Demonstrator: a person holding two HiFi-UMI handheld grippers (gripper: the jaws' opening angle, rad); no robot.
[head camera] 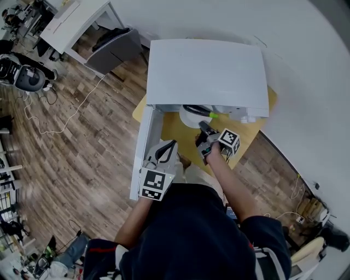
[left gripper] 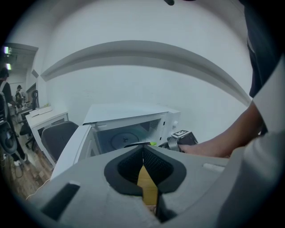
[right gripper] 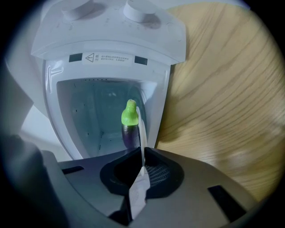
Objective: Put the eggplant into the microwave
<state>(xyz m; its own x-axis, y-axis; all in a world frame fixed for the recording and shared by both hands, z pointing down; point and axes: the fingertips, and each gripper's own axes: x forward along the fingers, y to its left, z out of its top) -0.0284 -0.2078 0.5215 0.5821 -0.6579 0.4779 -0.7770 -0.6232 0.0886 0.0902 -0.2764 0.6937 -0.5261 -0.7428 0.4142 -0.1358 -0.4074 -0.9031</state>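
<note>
A white microwave (head camera: 208, 71) stands on a small yellow wooden table (head camera: 243, 136), its door (head camera: 143, 150) swung open to the left. My right gripper (head camera: 204, 131) is shut on the rim of a white plate (head camera: 188, 117) at the oven's opening. In the right gripper view the plate (right gripper: 141, 131) shows edge-on. A purple eggplant (right gripper: 129, 129) with a green cap lies on it, in front of the cavity. My left gripper (head camera: 167, 152) hovers beside the open door, shut and holding nothing. The left gripper view shows the turntable (left gripper: 122, 140) inside.
A grey chair (head camera: 112, 46) and a white desk (head camera: 76, 19) stand to the far left on wooden flooring, where a white cable (head camera: 54, 123) trails. A white wall runs behind and to the right of the table. The oven's knobs (right gripper: 142, 11) sit on its right panel.
</note>
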